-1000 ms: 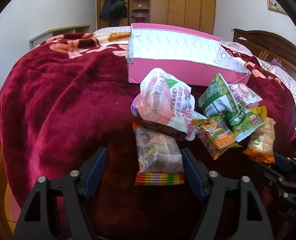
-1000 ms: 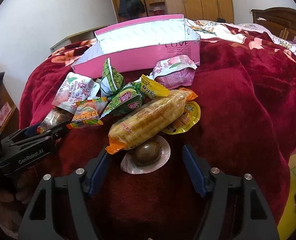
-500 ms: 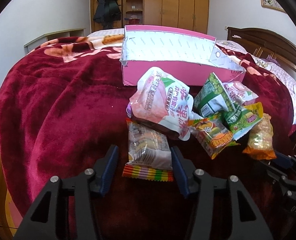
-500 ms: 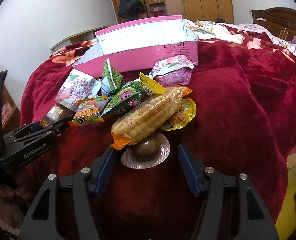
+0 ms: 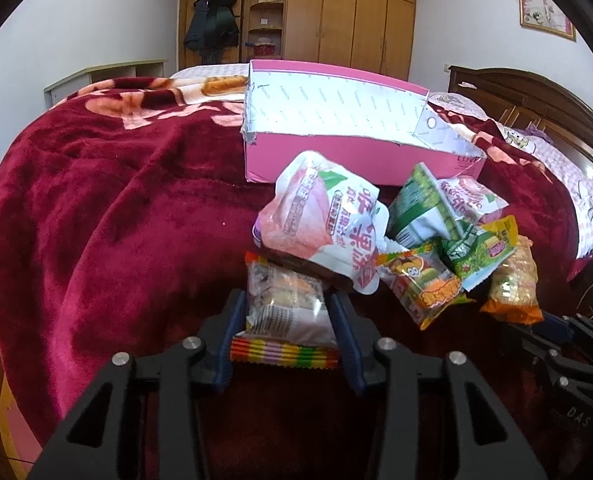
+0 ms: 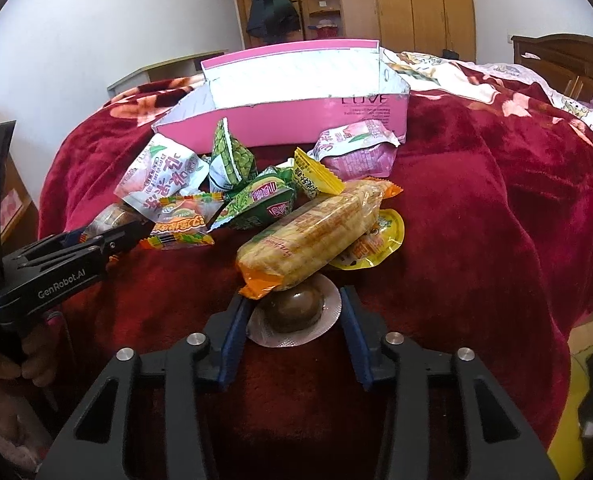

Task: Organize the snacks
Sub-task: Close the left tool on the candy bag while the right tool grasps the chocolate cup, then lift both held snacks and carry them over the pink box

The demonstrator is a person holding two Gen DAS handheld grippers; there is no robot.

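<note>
Left tool (image 5: 286, 322) clasps the clear rainbow-edged snack packet (image 5: 286, 312) at the pile's near edge, right tool (image 6: 294, 322) brackets the foil-sealed brown egg (image 6: 294, 310), jaws barely touching, so lifting may topple the overlapping orange corn packet (image 6: 312, 236).
</note>
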